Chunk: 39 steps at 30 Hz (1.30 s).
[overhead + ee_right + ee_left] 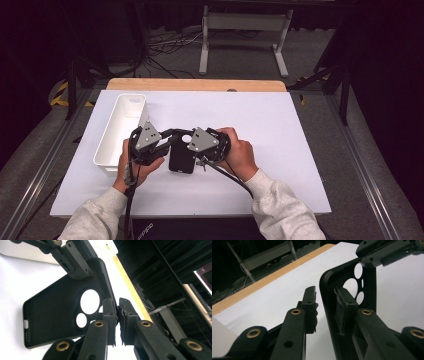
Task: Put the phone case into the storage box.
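A black phone case (181,156) with round camera cut-outs is held up over the white table cover, between the two grippers. In the left gripper view the case wall (327,290) stands between the jaws of my left gripper (325,298). The right-hand pad (345,303) lies against its inner face, and a thin gap shows at the other pad. My right gripper (117,307) is shut on the case's (50,312) rim beside the cut-outs. From above, my left gripper (169,136) and right gripper (190,139) meet at the case's far end.
A long white bin (122,127) stands on the left of the white cover (280,130). The table's wooden edge (195,84) runs along the back, with a white metal stand (245,30) and cables on the floor beyond. Both hands rest near the middle.
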### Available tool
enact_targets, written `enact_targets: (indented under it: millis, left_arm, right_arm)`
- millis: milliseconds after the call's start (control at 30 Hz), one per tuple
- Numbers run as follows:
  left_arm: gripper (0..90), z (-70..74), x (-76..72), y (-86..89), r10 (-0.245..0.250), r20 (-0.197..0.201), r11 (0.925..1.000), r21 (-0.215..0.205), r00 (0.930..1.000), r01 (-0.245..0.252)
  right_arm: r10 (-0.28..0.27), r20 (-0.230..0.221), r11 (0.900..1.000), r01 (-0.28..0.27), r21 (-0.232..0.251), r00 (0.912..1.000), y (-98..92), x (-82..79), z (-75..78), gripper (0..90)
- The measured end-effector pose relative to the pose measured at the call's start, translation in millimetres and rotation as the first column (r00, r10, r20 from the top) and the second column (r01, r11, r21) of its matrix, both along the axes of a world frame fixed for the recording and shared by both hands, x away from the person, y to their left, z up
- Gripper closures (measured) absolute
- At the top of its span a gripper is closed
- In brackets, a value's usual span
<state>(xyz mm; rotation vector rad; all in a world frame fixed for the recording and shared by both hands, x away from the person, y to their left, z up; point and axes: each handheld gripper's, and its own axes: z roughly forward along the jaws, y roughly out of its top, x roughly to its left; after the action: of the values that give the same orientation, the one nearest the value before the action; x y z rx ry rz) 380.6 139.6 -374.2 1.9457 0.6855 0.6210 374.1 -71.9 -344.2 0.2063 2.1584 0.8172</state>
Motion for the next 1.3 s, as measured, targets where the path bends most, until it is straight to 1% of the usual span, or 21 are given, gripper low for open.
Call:
enact_targets:
  millis: [100,300,333,367,433,500,533,567,600,633,667,700,767,833,900,1033,1200,1300]
  left_arm:
    - [72.8,0.6,-0.6,0.2,0.005,0.006,0.9999,-0.009,1.0000,-0.005]
    - [68.7,0.6,0.0,0.9,0.020,0.005,0.9997,-0.016,0.9998,-0.020]
    - [69.1,1.1,-0.2,1.3,0.027,0.016,0.9996,-0.012,0.9995,-0.027]
    - [68.9,1.2,-0.9,1.1,0.028,0.015,0.9993,-0.025,0.9995,-0.028]
    - [67.4,1.8,-0.9,1.4,0.027,0.017,0.9993,-0.026,0.9995,-0.026]
    - [69.5,2.2,-1.3,1.9,0.018,0.015,0.9994,-0.031,0.9997,-0.018]
    - [72.3,2.2,-1.3,1.9,0.018,0.015,0.9994,-0.031,0.9997,-0.018]
    - [72.3,2.9,-2.4,1.3,0.014,0.020,0.9994,-0.031,0.9997,-0.013]
    - [75.1,3.9,-3.3,0.5,0.018,0.031,0.9995,-0.026,0.9993,-0.018]
    - [75.5,5.3,-3.5,0.0,0.025,0.037,0.9993,-0.030,0.9990,-0.024]
    - [76.1,7.6,-2.4,0.2,0.027,0.039,0.9988,-0.043,0.9989,-0.025]
    - [76.9,9.3,-1.6,0.2,0.025,0.033,0.9983,-0.053,0.9991,-0.023]
    - [78.3,11.9,-1.3,0.1,0.026,0.040,0.9977,-0.064,0.9989,-0.024]
    - [79.1,13.7,-1.6,-0.7,0.025,0.046,0.9978,-0.062,0.9986,-0.022]
    - [80.1,13.8,-1.9,-0.7,0.024,0.046,0.9975,-0.068,0.9986,-0.021]
    - [80.2,13.4,-2.2,0.0,0.028,0.041,0.9968,-0.076,0.9988,-0.025]
    - [82.1,14.9,-4.4,4.0,0.023,0.053,0.9951,-0.098,0.9983,-0.017]
    - [82.7,15.4,-5.5,5.0,0.019,0.059,0.9952,-0.096,0.9981,-0.014]
  right_arm:
    - [0.001,0.001,1.000,-0.001,-0.004,1.0000,1.2,-0.2,0.1,84.7]
    - [-0.003,0.007,1.000,0.003,-0.009,1.0000,3.1,-1.3,0.4,84.6]
    - [0.002,0.009,1.000,-0.002,-0.008,1.0000,3.5,-0.8,0.7,84.6]
    - [0.008,0.012,1.000,-0.008,-0.016,0.9999,3.7,-0.6,1.0,84.6]
    - [0.003,0.012,1.000,-0.003,-0.015,0.9999,5.0,-1.9,0.8,84.6]
    - [0.002,0.015,1.000,-0.002,-0.023,0.9999,6.0,-3.1,1.1,84.6]
    - [0.002,0.015,1.000,-0.002,-0.023,0.9999,6.0,-3.1,1.1,84.6]
    - [0.004,0.017,1.000,-0.003,-0.026,0.9998,6.1,-3.2,1.5,84.6]
    - [0.009,0.021,1.000,-0.009,-0.029,0.9997,6.4,-3.1,2.1,84.6]
    - [0.008,0.027,0.999,-0.007,-0.035,0.9996,7.0,-3.3,3.2,84.6]
    - [0.004,0.032,1.000,-0.003,-0.031,0.9995,7.4,-3.8,3.9,84.6]
    - [0.001,0.039,1.000,0.000,-0.029,0.9992,7.1,-3.9,5.6,84.5]
    - [-0.002,0.043,1.000,0.003,-0.027,0.9991,5.9,-4.2,8.2,84.4]
    - [-0.009,0.045,1.000,0.009,-0.011,0.9990,4.6,-4.2,9.3,84.3]
    - [-0.008,0.042,1.000,0.008,-0.009,0.9991,3.6,-4.0,9.8,84.2]
    - [-0.009,0.040,1.000,0.009,0.009,0.9992,2.7,-4.3,8.7,84.0]
    - [-0.005,0.045,1.000,0.004,0.017,0.9990,3.7,-5.2,9.1,83.6]
    - [-0.009,0.041,0.999,0.008,0.037,0.9991,3.1,-5.0,9.7,82.1]
